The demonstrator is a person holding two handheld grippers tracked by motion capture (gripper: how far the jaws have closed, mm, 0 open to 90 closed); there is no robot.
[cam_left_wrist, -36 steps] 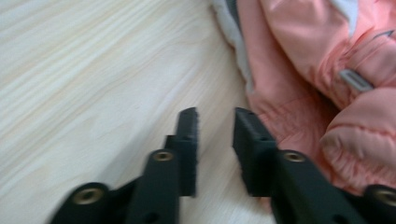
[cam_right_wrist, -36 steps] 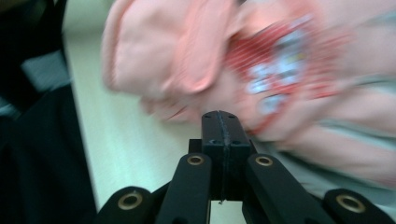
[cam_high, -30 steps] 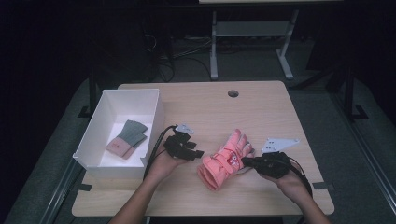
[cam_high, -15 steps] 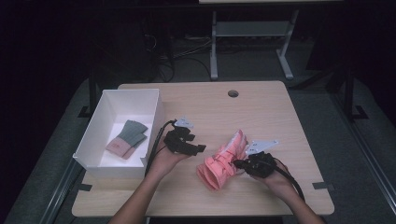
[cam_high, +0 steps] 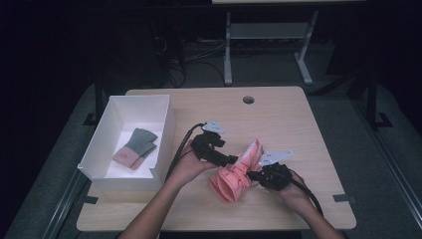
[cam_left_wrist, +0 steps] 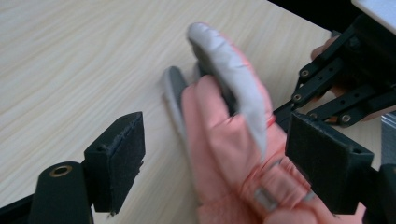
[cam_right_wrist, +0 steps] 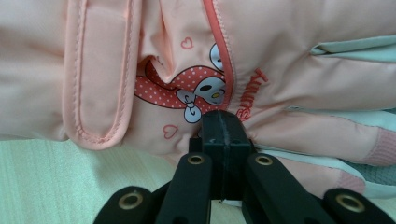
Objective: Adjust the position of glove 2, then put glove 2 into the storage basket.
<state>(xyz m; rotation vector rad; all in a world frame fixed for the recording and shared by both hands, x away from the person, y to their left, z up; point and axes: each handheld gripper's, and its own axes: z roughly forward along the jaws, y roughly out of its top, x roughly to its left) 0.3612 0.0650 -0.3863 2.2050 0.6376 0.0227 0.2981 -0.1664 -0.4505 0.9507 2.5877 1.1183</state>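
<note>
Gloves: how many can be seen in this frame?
2: a pink glove on the table between both claws, and a grey-and-pink one in the white box. More may be hidden.

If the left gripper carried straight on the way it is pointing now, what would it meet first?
The pink glove. In the left gripper view it lies between the open jaws of the left gripper, so going on would press into its fabric almost at once. Beyond it sits the right gripper, though the depth between them is hard to judge.
</note>
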